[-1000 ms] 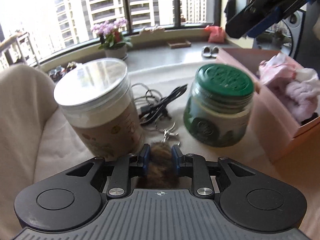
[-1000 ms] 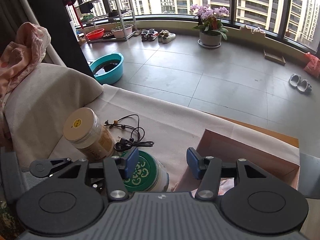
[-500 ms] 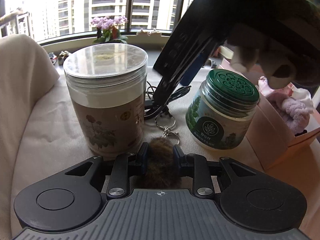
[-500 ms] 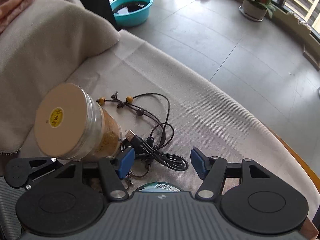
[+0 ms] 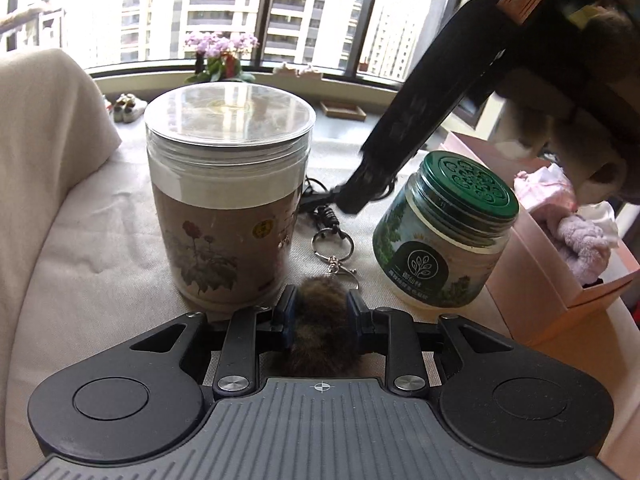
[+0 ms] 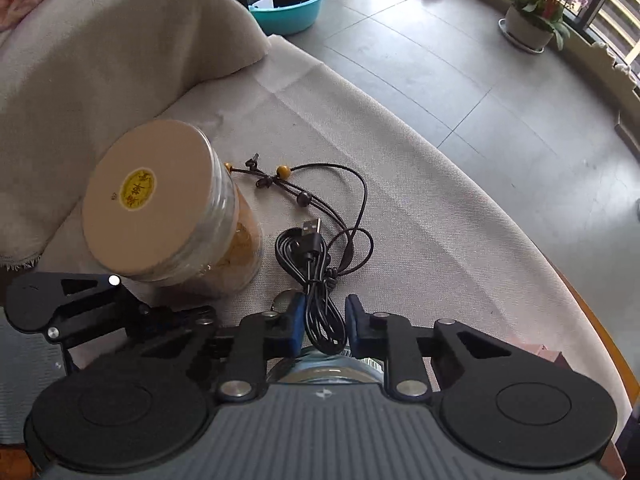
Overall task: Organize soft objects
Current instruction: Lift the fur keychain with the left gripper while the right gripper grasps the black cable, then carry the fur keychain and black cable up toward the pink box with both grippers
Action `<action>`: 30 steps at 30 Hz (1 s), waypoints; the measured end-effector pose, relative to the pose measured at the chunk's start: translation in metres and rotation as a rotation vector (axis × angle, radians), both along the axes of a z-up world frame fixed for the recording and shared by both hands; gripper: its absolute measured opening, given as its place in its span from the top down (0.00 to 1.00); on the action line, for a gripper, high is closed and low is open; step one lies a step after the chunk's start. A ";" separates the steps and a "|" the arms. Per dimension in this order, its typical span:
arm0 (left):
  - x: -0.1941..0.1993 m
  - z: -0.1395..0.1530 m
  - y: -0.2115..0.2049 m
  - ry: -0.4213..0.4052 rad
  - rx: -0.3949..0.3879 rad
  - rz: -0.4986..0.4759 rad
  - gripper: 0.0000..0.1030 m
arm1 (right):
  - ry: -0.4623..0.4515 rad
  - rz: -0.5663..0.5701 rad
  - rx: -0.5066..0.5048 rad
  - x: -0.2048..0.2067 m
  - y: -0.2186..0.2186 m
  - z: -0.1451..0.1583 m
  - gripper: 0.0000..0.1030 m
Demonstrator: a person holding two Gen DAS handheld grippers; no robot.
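Soft stuff was the whole point here, and two bits of it were being handled at once. The furry pompom keychain (image 5: 318,316) was pinched between the jaws of the left gripper (image 5: 318,312), narrow gap, fur bulging around the blue pads, its metal ring (image 5: 332,243) trailing out just ahead of the jaws on the table (image 5: 100,248). Probably gripped low and from the side so it could be dragged clear of the two jars flanking it: the tall clear-lidded jar (image 5: 228,196) to the left of the jaws, the green-lidded jar (image 5: 446,232) to the right.

The right gripper (image 6: 323,326) was pointed steeply down, jaws closing around the coiled black USB cable (image 6: 316,264), the bundle sitting right between the pads; whether they had actually pinched it yet couldn't be told. The beaded cord (image 6: 296,188) was left lying further ahead of those jaws.

The pink box (image 5: 568,292), off to the right of the left jaws, already had pink and lilac fabrics (image 5: 580,236) piled in it, so that's presumably where things get dropped.
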State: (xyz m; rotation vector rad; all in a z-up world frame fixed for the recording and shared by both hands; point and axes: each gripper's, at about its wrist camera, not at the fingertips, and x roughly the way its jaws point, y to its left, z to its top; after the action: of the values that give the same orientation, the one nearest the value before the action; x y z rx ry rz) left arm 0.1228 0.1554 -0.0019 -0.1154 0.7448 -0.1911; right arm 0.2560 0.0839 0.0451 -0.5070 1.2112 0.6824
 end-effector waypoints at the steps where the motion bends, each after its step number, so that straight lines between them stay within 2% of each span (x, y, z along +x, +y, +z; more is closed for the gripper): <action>1: 0.000 0.000 -0.001 0.005 0.009 0.008 0.78 | -0.005 -0.015 0.020 -0.001 -0.003 0.006 0.88; 3: -0.001 0.001 0.000 0.022 -0.018 0.013 0.83 | -0.025 -0.040 0.056 -0.004 -0.010 0.019 0.90; 5: -0.004 0.006 -0.001 0.008 -0.030 0.016 0.84 | -0.047 -0.064 0.096 -0.007 -0.012 0.033 0.90; 8: -0.014 0.021 -0.011 -0.082 0.042 -0.004 0.85 | -0.088 -0.095 0.167 -0.016 -0.025 0.055 0.91; 10: -0.021 0.035 -0.013 -0.124 0.059 -0.008 0.85 | -0.116 -0.103 0.216 -0.022 -0.030 0.070 0.91; 15: -0.034 0.095 -0.023 -0.266 0.137 -0.018 0.85 | -0.163 -0.110 0.315 -0.035 -0.045 0.104 0.91; 23: -0.006 0.210 -0.036 -0.472 0.287 0.031 0.85 | -0.272 -0.194 0.420 -0.046 -0.085 0.167 0.91; 27: -0.001 0.248 -0.050 -0.533 0.315 0.059 0.85 | -0.326 -0.251 0.468 -0.051 -0.116 0.200 0.91; 30: -0.007 0.266 -0.068 -0.588 0.332 0.049 0.85 | -0.373 -0.289 0.500 -0.059 -0.141 0.222 0.91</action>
State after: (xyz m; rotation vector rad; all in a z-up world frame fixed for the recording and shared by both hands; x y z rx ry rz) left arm 0.1155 0.0872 0.2645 0.2322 0.1794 -0.0453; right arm 0.1969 -0.0570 0.2670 -0.0308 0.7066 0.5823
